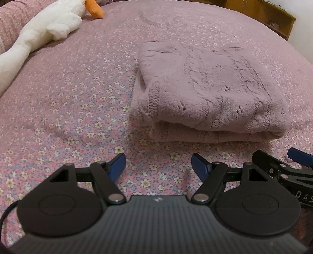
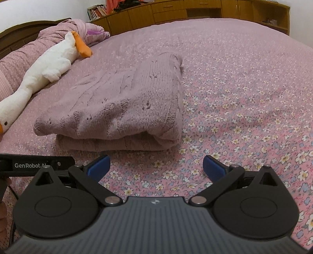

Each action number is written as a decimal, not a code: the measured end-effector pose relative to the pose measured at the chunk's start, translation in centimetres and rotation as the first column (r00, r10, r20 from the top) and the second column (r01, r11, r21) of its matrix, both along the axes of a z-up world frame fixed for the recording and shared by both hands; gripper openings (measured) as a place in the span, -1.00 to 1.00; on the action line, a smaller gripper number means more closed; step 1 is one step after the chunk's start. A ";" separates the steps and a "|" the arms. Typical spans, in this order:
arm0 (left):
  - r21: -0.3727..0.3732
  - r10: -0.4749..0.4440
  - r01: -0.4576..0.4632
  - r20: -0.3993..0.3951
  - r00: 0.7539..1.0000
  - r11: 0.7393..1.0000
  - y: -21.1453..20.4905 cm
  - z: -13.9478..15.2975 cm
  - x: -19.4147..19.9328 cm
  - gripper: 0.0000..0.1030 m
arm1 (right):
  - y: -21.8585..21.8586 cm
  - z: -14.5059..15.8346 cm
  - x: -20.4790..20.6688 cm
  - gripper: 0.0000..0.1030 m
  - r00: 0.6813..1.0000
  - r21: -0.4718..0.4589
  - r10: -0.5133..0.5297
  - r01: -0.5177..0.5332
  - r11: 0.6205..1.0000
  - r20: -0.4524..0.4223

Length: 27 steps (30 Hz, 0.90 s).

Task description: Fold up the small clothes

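Note:
A mauve knitted sweater (image 1: 211, 91) lies folded into a thick rectangle on the floral bedspread; it shows again in the right wrist view (image 2: 121, 109). My left gripper (image 1: 158, 166) hovers just short of the fold's near edge, open, with only bedspread between its blue pads. My right gripper (image 2: 156, 168) is open too, nothing between its fingers, near the sweater's front right corner. In the left wrist view the right gripper (image 1: 293, 164) pokes in from the right edge. In the right wrist view part of the left gripper's body (image 2: 37, 164) shows at the left edge.
A white plush goose (image 2: 49, 72) with an orange beak lies at the left of the bed (image 2: 244, 88). A bunched pink quilt (image 2: 64, 29) sits behind it. Wooden cabinets (image 2: 195, 11) line the far wall. Open bedspread stretches to the right of the sweater.

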<state>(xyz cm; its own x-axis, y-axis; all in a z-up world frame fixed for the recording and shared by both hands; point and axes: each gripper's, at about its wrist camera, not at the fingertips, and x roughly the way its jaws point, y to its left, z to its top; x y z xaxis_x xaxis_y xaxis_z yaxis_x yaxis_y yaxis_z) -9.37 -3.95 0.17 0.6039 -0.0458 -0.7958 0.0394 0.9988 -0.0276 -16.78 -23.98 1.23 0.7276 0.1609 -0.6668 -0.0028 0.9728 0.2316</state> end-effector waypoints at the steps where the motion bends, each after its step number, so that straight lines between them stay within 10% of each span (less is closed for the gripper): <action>1: -0.001 0.001 -0.001 0.001 1.000 1.000 0.0 0.0 0.0 0.46 | 0.0 0.0 0.0 1.00 1.000 0.000 0.000 0.000 1.000 -0.001; 27: -0.006 0.003 -0.003 0.001 1.000 1.000 0.0 0.1 0.0 0.46 | 0.0 0.0 0.0 1.00 1.000 0.000 0.001 -0.001 1.000 -0.003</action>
<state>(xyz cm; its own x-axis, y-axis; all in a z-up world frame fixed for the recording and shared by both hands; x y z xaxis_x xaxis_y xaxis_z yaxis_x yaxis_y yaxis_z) -9.41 -3.93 0.23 0.6046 -0.0489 -0.7950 0.0366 0.9988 -0.0337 -16.75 -23.96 1.18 0.7258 0.1615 -0.6687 -0.0030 0.9728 0.2317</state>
